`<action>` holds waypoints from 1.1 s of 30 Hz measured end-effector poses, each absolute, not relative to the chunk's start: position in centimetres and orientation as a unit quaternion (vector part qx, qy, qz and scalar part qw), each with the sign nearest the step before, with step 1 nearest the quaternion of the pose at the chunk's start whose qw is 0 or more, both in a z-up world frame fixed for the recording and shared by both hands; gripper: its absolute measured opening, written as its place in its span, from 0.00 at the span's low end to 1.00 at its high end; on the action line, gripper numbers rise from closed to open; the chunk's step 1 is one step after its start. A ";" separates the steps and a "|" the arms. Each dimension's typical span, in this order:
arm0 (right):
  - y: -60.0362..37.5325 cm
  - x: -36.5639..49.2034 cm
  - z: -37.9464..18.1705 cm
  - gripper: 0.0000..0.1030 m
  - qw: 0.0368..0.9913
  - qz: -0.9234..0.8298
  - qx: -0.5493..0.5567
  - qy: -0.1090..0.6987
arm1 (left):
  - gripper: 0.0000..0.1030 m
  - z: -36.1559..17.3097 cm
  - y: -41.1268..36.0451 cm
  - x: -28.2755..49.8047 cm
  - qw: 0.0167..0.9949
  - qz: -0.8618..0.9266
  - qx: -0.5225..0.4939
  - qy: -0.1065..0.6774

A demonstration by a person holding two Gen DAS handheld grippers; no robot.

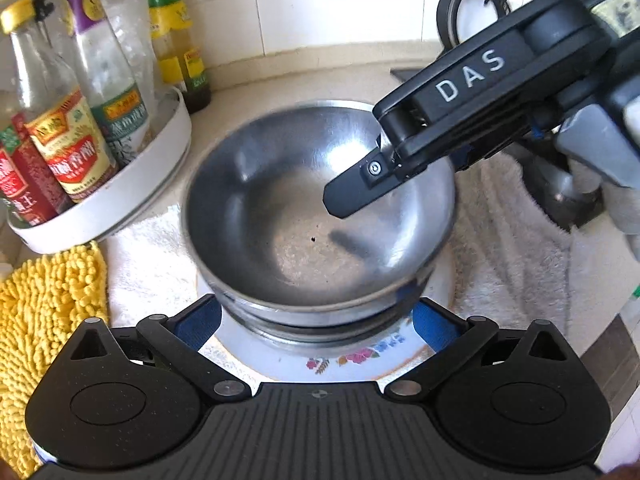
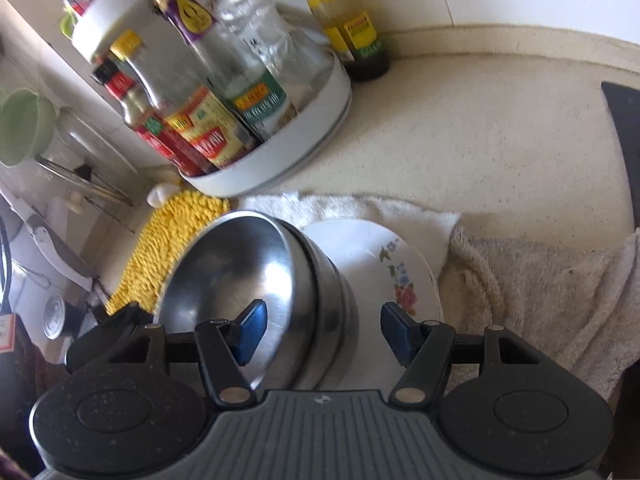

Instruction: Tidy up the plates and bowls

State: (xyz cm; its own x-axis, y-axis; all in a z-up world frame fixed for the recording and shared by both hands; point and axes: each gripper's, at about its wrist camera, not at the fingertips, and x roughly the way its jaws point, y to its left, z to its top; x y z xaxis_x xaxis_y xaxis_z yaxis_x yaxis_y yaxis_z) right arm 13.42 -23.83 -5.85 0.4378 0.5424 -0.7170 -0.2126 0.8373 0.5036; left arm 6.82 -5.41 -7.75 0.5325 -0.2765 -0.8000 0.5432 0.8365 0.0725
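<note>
A stack of nested steel bowls (image 1: 304,216) stands on a white floral plate (image 1: 360,356) that lies on a white towel. My left gripper (image 1: 318,320) is open, its blue pads on either side of the stack's near base, above the plate. My right gripper (image 2: 324,334) comes in from the upper right in the left wrist view, and one of its fingers (image 1: 348,196) reaches down inside the top bowl (image 2: 240,272). Its jaws are open. The bowl's wall stands between them, and the outer pad (image 2: 396,336) is clear of it, over the plate (image 2: 384,264).
A white round tray (image 1: 132,184) of sauce bottles stands just left of the bowls, with a dark bottle (image 2: 360,40) behind it. A yellow shaggy mat (image 1: 44,320) lies front left, and a beige towel (image 2: 540,300) to the right. A black hob edge (image 2: 624,140) is at far right.
</note>
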 end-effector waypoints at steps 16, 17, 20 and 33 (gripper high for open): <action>-27.4 7.2 -3.2 0.78 0.863 0.192 0.173 0.434 | 1.00 -3.6 -3.2 3.5 0.888 -0.219 0.073 0.397; -27.5 6.9 -3.2 0.78 0.863 0.190 0.175 0.434 | 1.00 -3.4 -3.2 3.4 0.890 -0.216 0.069 0.395; -27.8 5.7 -3.1 0.78 0.867 0.187 0.171 0.430 | 1.00 -2.8 -2.9 2.9 0.896 -0.204 0.060 0.390; -25.8 0.7 -2.9 0.80 0.878 0.186 0.132 0.420 | 1.00 -0.9 -2.8 -0.1 0.920 -0.114 0.030 0.373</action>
